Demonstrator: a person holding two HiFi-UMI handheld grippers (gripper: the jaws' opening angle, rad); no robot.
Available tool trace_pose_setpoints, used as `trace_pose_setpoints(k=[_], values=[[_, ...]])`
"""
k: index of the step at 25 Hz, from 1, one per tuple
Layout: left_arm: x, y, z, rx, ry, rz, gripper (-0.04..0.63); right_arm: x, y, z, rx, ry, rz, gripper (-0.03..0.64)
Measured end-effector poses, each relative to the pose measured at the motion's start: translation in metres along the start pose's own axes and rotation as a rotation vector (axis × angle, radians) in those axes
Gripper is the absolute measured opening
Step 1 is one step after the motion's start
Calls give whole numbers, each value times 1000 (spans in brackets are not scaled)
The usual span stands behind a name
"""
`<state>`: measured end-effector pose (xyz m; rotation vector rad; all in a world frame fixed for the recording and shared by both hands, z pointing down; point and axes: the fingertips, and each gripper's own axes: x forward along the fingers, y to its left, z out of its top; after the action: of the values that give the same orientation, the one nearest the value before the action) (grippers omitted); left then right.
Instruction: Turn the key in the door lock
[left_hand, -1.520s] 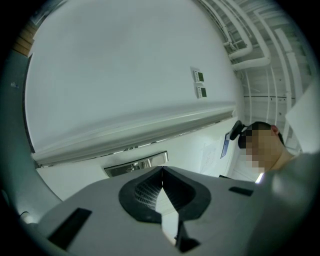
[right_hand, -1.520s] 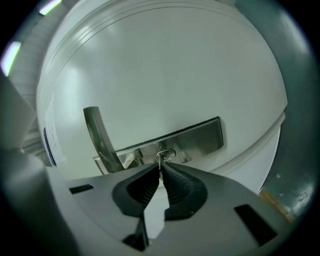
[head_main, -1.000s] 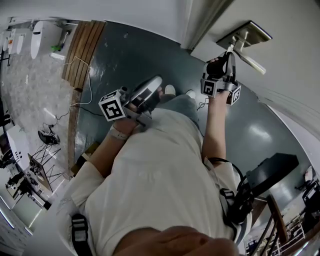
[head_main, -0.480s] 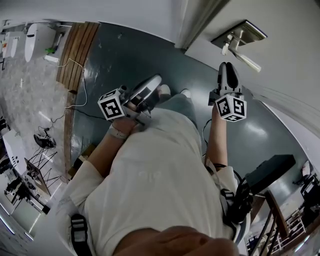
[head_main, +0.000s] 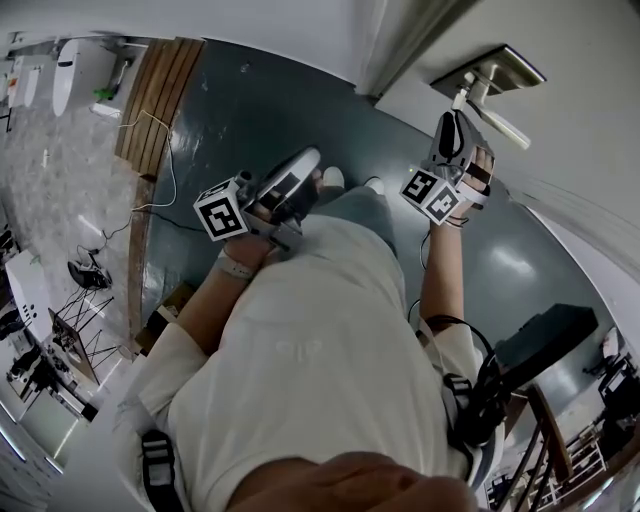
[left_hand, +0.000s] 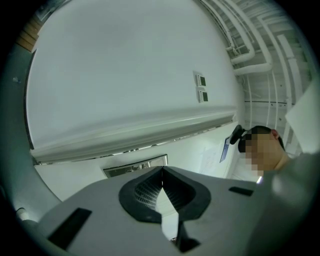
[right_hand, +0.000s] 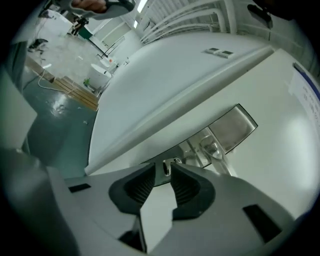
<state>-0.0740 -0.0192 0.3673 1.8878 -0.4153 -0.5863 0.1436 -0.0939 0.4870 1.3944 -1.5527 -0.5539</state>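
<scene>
A brushed metal lock plate (right_hand: 227, 131) with a lever handle (head_main: 497, 122) sits on the white door (head_main: 580, 90). Below the handle, a small key (right_hand: 166, 166) sticks out of the lock. My right gripper (right_hand: 163, 174) is raised to it, with the jaws a narrow gap apart on either side of the key head and not visibly pressing it. In the head view the right gripper (head_main: 453, 122) points up at the plate (head_main: 490, 70). My left gripper (head_main: 310, 160) hangs in front of my body, away from the door. Its jaws (left_hand: 162, 170) are shut on nothing.
The door frame (head_main: 395, 50) runs left of the lock. On the dark green floor (head_main: 250, 110) lie wooden boards (head_main: 165, 100) and a white cable (head_main: 165, 170). Black equipment (head_main: 545, 340) stands at lower right. Another person (left_hand: 265, 147) shows in the left gripper view.
The right gripper was at the lock a second ago and drew back with its marker cube turned. It has now come up to the key again. The left gripper has barely moved.
</scene>
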Motion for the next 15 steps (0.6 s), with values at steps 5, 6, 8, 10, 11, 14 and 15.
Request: trace_pose_setpoints(k=[5,6,8,10,11,14,15], values=[[-2,0,1,0,-7,3,9,17,-6,-4,-29,40,-48,77],[-2,1,1,0,-6,4,9,20,-8,-5,-30,42,-60,75],[-3,1,1,-1,-6,5,9,25,-13,-4,-33,39,-88,75],[-2,1,2,-3,-7,5,9,26,-16,-2,-35,31,-110,75],[-2,1,2,-3,-8,5,9,26,-16,-1,-31,28,-116,75],[-2,1,2,-4,-7,6,9,24,-17,-1,19,20,-116,72],[-1,1,1,-5,-6,5,9,24,-17,-1,48,18,-112,72]])
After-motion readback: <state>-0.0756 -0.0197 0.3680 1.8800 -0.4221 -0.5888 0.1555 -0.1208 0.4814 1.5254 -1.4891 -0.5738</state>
